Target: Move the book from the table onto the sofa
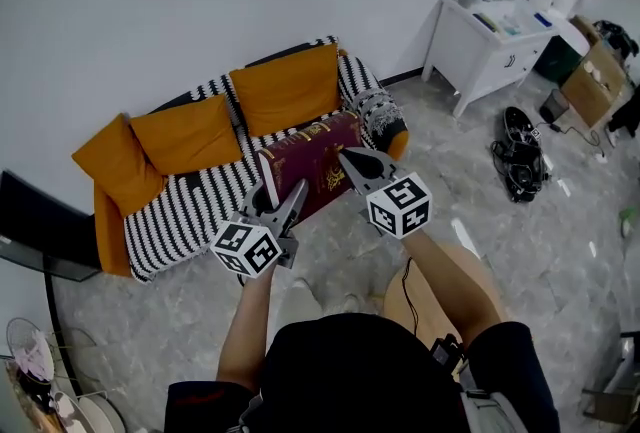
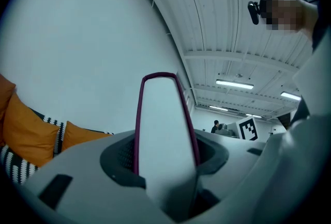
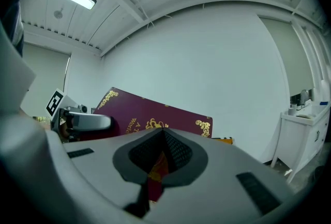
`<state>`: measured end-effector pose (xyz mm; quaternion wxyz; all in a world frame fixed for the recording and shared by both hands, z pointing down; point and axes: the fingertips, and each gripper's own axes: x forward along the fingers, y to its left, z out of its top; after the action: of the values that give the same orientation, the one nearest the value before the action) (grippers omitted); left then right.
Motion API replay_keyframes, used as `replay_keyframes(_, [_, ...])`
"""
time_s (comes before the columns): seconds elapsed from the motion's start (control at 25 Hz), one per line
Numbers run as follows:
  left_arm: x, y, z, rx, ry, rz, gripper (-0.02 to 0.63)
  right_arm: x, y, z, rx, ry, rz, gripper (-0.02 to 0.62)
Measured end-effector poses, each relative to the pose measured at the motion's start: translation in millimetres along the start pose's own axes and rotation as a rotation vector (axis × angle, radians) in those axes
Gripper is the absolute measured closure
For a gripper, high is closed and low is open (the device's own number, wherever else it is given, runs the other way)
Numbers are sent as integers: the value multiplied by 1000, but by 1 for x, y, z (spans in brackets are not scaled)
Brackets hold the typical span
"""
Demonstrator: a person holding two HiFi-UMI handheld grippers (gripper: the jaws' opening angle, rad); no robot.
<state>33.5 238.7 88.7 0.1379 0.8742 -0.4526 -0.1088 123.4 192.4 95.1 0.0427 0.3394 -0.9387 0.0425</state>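
Open sofa seat (image 1: pixel 190 206) at left, orange cushions (image 1: pixel 285 86) lining its back

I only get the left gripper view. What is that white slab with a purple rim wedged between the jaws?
Observer: That is the book, a maroon hardcover with gold ornament. You are looking at its page edge end-on.
Operator: Is anything else holding it?
Observer: Yes, the right hand-held gripper is shut on its cover, on the book's right side.
Operator: And where is the book just now?
Observer: Tilted over the front of the striped sofa; whether it touches the seat I cannot tell.
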Motion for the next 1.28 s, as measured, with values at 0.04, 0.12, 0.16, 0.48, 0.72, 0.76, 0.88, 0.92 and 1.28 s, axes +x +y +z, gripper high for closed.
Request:
replay_keyframes(0.04, [1,1,0,6,-5,4,368,2,-1,-1,-1,-2,7,578])
replay_keyframes(0.12, [2,5,-2,17,-11,12,368,7,-2,-7,-2,-6,17,578])
replay_keyframes(0.16, [3,7,-6,23,-12,16,368,9,-3,-11,-2,-9,22,578])
replay_keyframes(0.48, [40,105,36,-7,-1,21,368,118,-24,9,8,21,32,578])
replay_keyframes(0.72, [68,163,60,-1,9,5,368,180,-45,25,14,16,12,578])
replay_keyframes(0.76, [72,172,65,-2,11,1,368,190,-48,28,16,14,8,578])
replay_keyframes(0.88, [85,197,75,3,23,-13,368,217,-55,37,15,12,-4,578])
replay_keyframes(0.92, [88,206,77,5,28,-18,368,227,-57,38,17,14,-8,578])
replay_keyframes(1.28, [105,283,89,-26,67,-49,368,307,-66,32,43,50,-42,578])
